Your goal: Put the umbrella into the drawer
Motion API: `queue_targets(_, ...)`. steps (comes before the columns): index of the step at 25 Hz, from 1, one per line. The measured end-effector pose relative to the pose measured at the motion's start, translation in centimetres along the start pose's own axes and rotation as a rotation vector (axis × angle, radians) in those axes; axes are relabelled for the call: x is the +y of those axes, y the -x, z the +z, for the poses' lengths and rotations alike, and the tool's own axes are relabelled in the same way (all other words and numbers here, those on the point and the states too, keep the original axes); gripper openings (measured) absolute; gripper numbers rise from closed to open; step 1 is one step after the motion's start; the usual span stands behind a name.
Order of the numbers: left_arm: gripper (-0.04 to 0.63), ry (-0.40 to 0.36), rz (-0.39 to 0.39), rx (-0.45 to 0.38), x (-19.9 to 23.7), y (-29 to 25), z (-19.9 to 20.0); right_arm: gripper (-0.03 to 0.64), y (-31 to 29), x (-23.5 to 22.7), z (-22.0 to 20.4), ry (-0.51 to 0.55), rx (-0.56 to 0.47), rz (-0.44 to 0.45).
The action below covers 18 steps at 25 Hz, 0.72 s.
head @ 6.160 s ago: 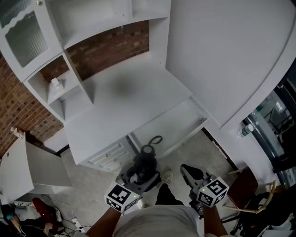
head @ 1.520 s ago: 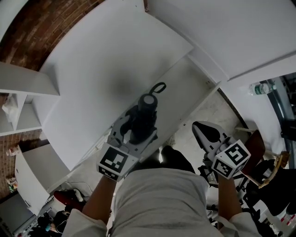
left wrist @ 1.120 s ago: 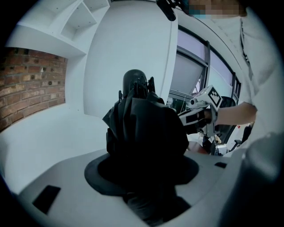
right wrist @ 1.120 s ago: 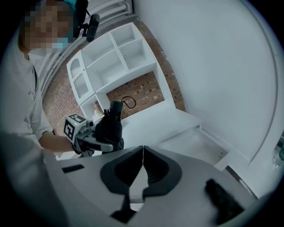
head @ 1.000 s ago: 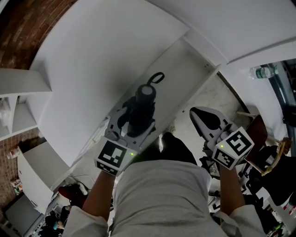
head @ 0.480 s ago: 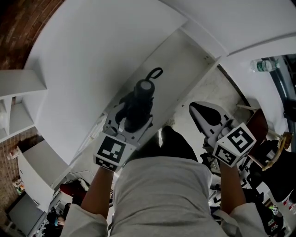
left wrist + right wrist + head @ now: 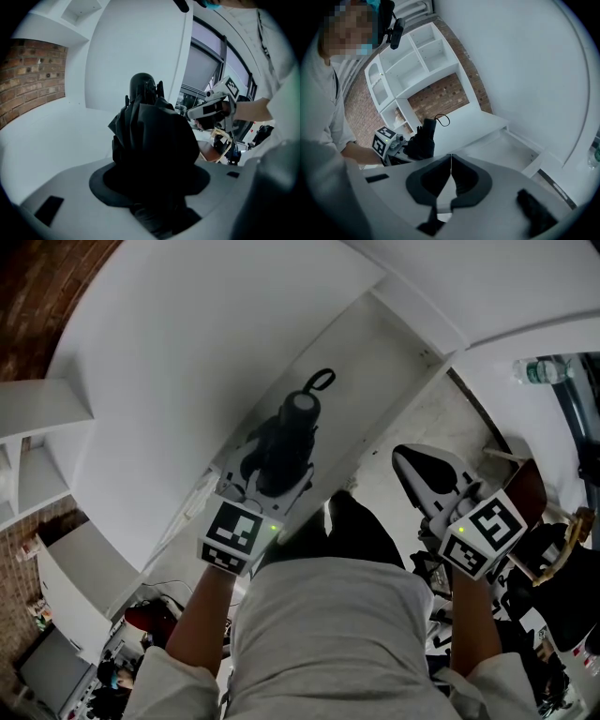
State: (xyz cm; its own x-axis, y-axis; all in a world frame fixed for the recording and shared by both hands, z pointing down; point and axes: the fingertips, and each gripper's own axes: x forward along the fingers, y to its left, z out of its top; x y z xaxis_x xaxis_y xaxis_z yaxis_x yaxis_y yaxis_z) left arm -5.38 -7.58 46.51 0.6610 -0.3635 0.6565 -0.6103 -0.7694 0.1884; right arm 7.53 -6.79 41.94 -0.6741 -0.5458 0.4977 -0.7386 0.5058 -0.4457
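umbrella point(image 7: 289, 439) over drawer point(image 7: 377, 351), beside desktop point(image 7: 178, 362)

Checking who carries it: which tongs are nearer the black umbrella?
Left. The left tongs are clamped on the umbrella, holding it over the open drawer; the right tongs are shut and empty, off to its right, apart from it.

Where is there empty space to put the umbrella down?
The drawer is bare from the umbrella to its far end. The desk top beside it is bare too. It is crowded at the near end, where the left gripper holds the umbrella.
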Motion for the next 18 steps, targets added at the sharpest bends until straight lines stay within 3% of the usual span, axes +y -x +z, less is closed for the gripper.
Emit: queue_targets(18, 0.264, -0.013, -0.011, 0.111, 1.2, -4.2, -3.4, 0.028, -0.3, -0.8, -1.0, -0.029, 0.014, -0.006)
